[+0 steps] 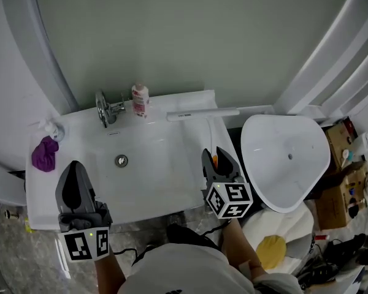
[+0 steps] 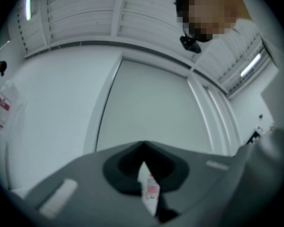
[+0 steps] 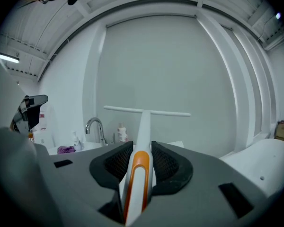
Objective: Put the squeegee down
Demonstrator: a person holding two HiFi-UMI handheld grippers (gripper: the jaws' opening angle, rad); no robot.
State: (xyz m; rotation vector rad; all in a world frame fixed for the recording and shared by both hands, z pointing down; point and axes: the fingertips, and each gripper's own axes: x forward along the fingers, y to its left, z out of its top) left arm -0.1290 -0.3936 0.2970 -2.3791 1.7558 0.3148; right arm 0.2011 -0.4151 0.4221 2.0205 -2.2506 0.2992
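One squeegee (image 1: 203, 114), white with an orange grip insert, is clamped by its handle in the right gripper (image 1: 213, 155), whose jaws are shut on the orange part (image 3: 138, 174). The handle runs from the counter's (image 1: 49, 195) front right corner toward the back right corner, and the long blade lies crosswise along the back edge. No view settles whether the blade touches the counter. Handling, by judgement: light, rigid plastic with a soft blade edge, not fragile. The smooth handle may slip or swing in the jaws, so the present hold on the grip section looks the sound one. The left gripper (image 1: 75, 166) hovers over the front left corner with its jaws drawn together on nothing. A white, pink-labelled sliver in their slit is probably the bottle (image 1: 140, 100) beyond. The surface is a glossy white vanity top, hard and likely slick, with a basin (image 1: 141, 164) in the middle. A faucet (image 1: 107, 109) and the bottle stand along the back edge, and a purple cloth (image 1: 44, 154) lies near the left edge. The right edge beside the basin is bare and seems the ready place to set down. The room is a small bathroom, with a pale green mirror (image 1: 190, 35) above the counter, a toilet (image 1: 285, 158) just right of it, and cardboard boxes (image 1: 337, 139) further right.
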